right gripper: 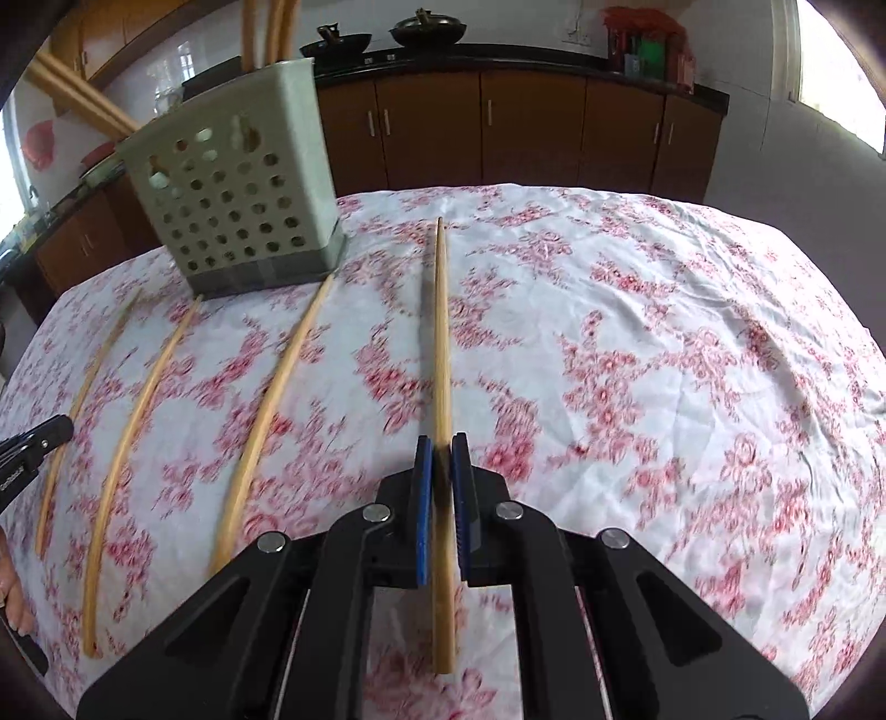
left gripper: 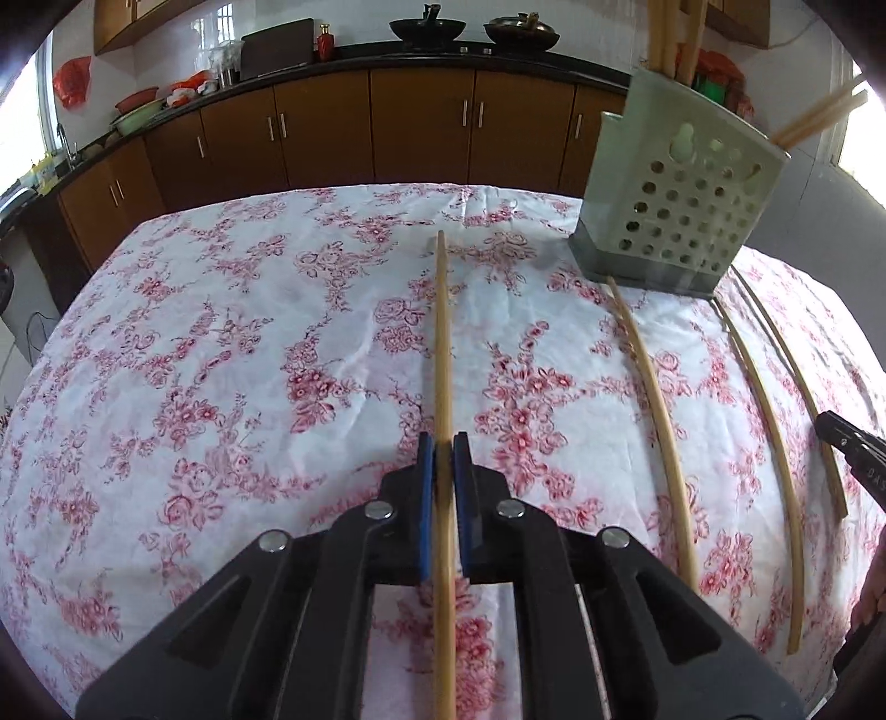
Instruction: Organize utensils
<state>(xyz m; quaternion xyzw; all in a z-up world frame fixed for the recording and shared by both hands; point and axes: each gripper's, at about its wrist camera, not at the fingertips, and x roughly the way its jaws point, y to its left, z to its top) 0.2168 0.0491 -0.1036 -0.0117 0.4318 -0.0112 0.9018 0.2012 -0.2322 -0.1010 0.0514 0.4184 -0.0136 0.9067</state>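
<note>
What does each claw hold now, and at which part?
Each holds one chopstick. Left claw grips its chopstick near the thick end; right claw likewise.

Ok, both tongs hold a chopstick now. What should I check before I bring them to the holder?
1. Left tongs shut on the left chopstick: ok.
2. Right tongs shut on the right chopstick: ok.
3. Chopstick holder upright on the tablecloth: ok.
4. Free room in the holder: cannot tell; stored chopsticks already stand in it and its opening is not visible.
5. Held chopsticks lifted clear of the cloth: cannot tell.
6. Table finished: not ok; three loose chopsticks lie beside the holder.
</note>
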